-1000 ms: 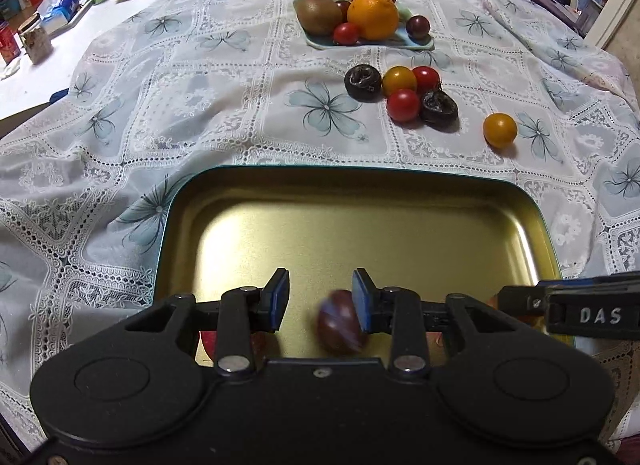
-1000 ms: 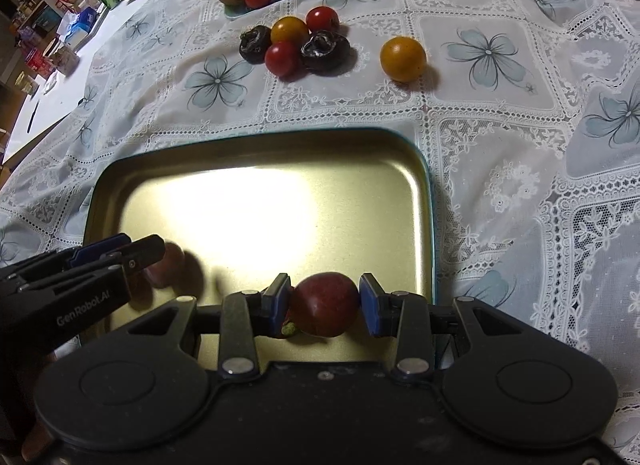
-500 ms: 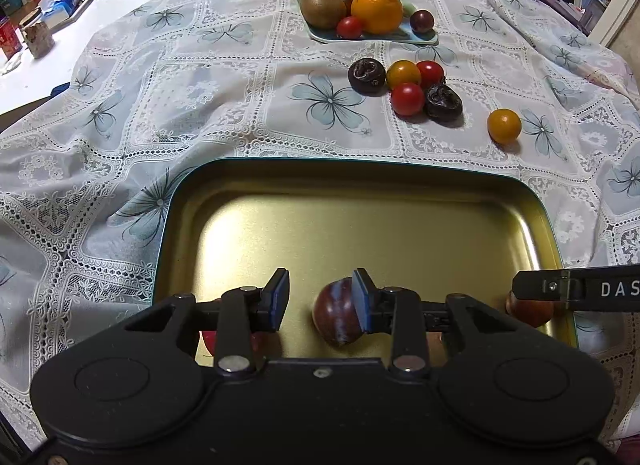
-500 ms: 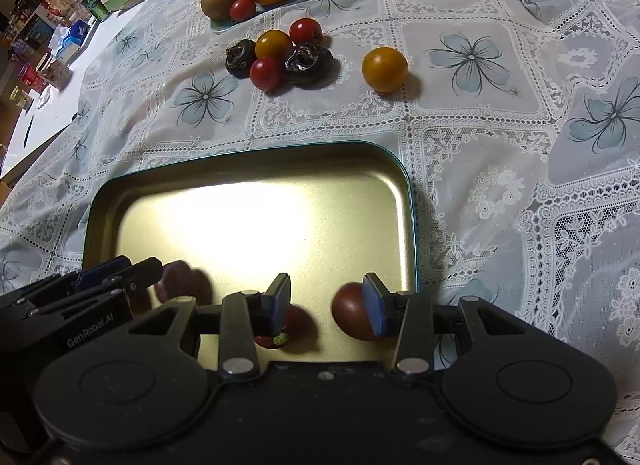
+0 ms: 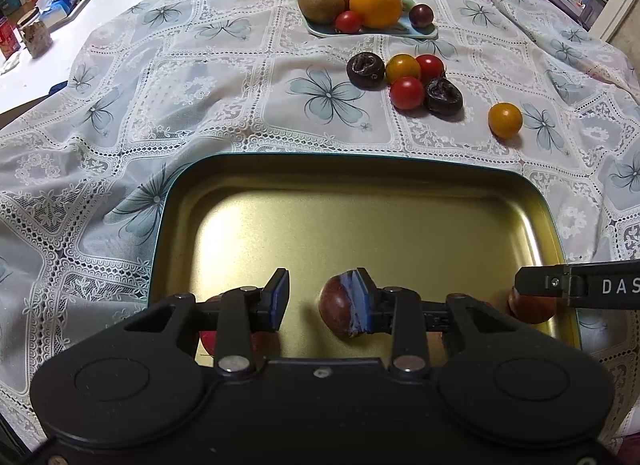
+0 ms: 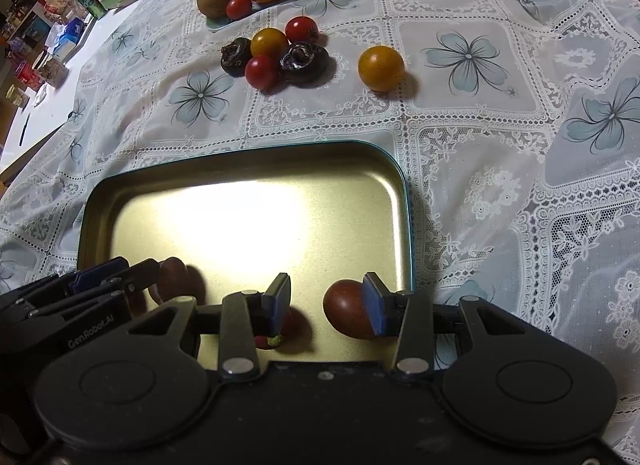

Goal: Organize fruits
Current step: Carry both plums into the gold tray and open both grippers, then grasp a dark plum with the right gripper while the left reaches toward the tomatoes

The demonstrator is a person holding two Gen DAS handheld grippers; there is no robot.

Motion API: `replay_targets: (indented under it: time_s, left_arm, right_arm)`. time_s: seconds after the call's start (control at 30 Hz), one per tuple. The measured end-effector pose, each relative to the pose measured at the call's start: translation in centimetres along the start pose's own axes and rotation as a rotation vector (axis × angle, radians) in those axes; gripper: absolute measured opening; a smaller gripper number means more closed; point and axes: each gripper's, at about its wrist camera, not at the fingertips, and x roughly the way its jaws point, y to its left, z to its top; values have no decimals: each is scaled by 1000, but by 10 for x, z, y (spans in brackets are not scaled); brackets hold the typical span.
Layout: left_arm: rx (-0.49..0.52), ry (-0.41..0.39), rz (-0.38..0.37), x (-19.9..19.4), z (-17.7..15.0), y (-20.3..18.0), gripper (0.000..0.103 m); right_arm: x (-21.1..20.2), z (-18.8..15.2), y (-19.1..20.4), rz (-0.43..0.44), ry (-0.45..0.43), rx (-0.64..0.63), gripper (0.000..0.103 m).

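A gold tray (image 5: 360,169) lies on the lace cloth right below both grippers. My left gripper (image 5: 322,299) is open over its near edge. A dark red plum (image 5: 338,311) rests on the tray against the right finger only, and a red fruit (image 5: 208,339) peeks out under the left finger. My right gripper (image 6: 327,303) is open too. A second plum (image 6: 346,315) lies by its right finger and a small red fruit (image 6: 276,337) under its left finger. Loose tomatoes and dark fruits (image 5: 404,79) sit beyond the tray, with one yellow tomato (image 5: 505,120) apart.
A pale plate (image 5: 320,31) at the far side holds an apple, an orange, a kiwi and small fruits. Boxes, a calendar and cans crowd the far left beyond the cloth. Each gripper's tip shows at the edge of the other's view.
The plum that sat between the right gripper's pads now lies on the tray beside its right finger. The blurred plum under the left gripper has come to rest.
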Motion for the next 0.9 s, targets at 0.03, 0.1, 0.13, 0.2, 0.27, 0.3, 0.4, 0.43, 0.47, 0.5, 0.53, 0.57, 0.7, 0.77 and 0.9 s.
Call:
replay_targets:
  time_s: [0.03, 0.1, 0.13, 0.2, 0.27, 0.3, 0.4, 0.43, 0.47, 0.5, 0.53, 0.57, 0.7, 0.77, 0.9]
  left_arm:
    - [1, -1, 1, -1, 0, 0, 43]
    - [2, -6, 3, -2, -1, 0, 43]
    - [3, -9, 3, -3, -1, 0, 43]
    - [4, -13, 3, -4, 0, 0, 43]
    - [4, -16, 6, -5, 2, 0, 43]
    - [4, -17, 7, -6, 2, 0, 43]
    - [9, -21, 9, -7, 5, 0, 43]
    - [12, -22, 10, -7, 5, -1, 43]
    - [14, -22, 9, -7, 6, -1, 43]
    - [17, -23, 9, -7, 7, -2, 43]
    - [20, -23, 9, -8, 8, -2, 43]
    - [22, -23, 10, -8, 9, -3, 43]
    - [32, -13, 7, -5, 15, -4, 43]
    - [39, -7, 7, -3, 18, -4, 43]
    - [52, 1, 15, 0, 29, -5, 43]
  right_arm:
    - [0, 0, 0, -2, -1, -2, 43]
    - [0, -1, 1, -4, -2, -2, 43]
    - [-1, 0, 1, -3, -1, -2, 43]
    - [-1, 0, 1, -1, -2, -3, 43]
    - [-2, 0, 1, -2, -5, -6, 43]
    - [-2, 1, 1, -5, -8, -7, 43]
    - [-3, 2, 0, -12, -16, -6, 43]
    - [-4, 2, 0, -12, -17, -7, 43]
    - [-4, 3, 0, -12, -18, -8, 43]
    - [-5, 3, 0, -13, -20, -10, 43]
    - [-6, 4, 0, -14, -23, -12, 43]
    - [-7, 5, 1, -14, -27, -15, 43]
    - [-11, 8, 2, -16, -48, -34, 43]
    - [-14, 9, 3, -21, -59, -46, 43]
    - [-15, 18, 3, -30, -70, -60, 43]
